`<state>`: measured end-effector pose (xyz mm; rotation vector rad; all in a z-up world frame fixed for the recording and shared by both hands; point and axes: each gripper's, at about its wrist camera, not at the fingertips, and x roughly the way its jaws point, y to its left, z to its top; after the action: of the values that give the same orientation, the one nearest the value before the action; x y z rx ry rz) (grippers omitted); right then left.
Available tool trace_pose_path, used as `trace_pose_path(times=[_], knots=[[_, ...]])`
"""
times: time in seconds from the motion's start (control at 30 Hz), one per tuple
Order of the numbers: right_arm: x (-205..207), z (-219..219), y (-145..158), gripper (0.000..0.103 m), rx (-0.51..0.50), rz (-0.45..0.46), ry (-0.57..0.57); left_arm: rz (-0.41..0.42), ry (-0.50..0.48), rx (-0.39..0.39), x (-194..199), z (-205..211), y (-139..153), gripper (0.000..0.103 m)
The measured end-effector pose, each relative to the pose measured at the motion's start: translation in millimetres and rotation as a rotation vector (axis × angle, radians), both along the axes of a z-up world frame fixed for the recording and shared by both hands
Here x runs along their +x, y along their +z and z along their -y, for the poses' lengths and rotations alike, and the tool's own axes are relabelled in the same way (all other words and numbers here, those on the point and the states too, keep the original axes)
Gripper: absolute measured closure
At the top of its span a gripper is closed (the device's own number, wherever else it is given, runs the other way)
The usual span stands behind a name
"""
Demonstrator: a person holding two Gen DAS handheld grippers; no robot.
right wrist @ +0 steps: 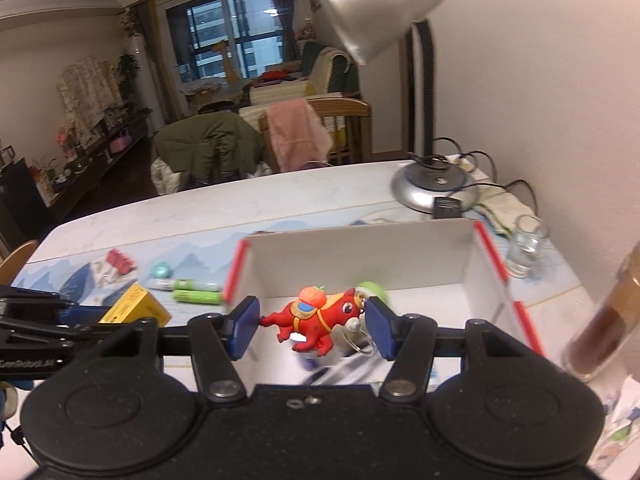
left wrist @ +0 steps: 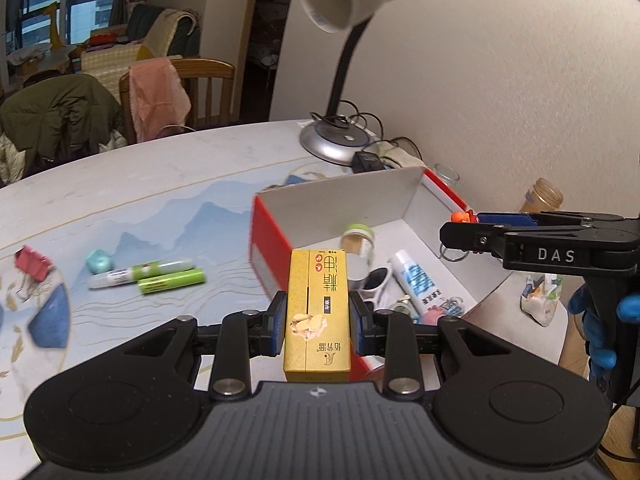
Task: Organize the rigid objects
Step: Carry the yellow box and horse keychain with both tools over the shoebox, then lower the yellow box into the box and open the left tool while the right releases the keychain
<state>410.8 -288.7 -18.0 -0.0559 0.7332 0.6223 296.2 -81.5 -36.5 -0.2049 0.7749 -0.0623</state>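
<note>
My left gripper [left wrist: 318, 322] is shut on a yellow box [left wrist: 316, 312] and holds it just in front of the near wall of the red-and-white cardboard box [left wrist: 268, 256]. My right gripper [right wrist: 312, 322] is shut on a red horse keychain [right wrist: 316, 318], held by its ends above the inside of the same box [right wrist: 360, 256]. In the left wrist view the right gripper [left wrist: 472, 232] hangs over the box's right side. Inside the box lie a small jar [left wrist: 358, 240], a white tube [left wrist: 416, 280] and other small items.
On the table left of the box lie a green marker [left wrist: 172, 280], a white-and-green pen [left wrist: 136, 274], a teal round item [left wrist: 98, 261] and a red clip [left wrist: 34, 262]. A desk lamp [left wrist: 336, 140], a glass [right wrist: 526, 244] and a brown bottle [right wrist: 604, 320] stand nearby.
</note>
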Motion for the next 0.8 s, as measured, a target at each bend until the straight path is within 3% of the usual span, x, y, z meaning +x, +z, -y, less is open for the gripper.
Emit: trace_pose_path(times=[0.33, 0.47, 0.6, 0.8], knots=[[31.0, 36.1, -35.7, 0.045, -0.062, -0.037, -0.007, -0.02, -0.048, 0.054, 53.7, 46.2, -5.6, 0.073], [37.8, 39.1, -49.2, 0.046, -0.088, -0.051, 0.012, -0.028, -0.07, 0.071, 83.2, 62.8, -9.0, 0.073], [44.5, 38.8, -56.4, 0.046, -0.111, -0.06, 0.039, -0.068, -0.085, 0.027, 112.8, 73.1, -19.3, 0.073], [54.9, 33.4, -70.8, 0.046, -0.143, -0.082, 0.076, -0.082, -0.131, 0.058, 148.4, 93.4, -35.9, 0.073]])
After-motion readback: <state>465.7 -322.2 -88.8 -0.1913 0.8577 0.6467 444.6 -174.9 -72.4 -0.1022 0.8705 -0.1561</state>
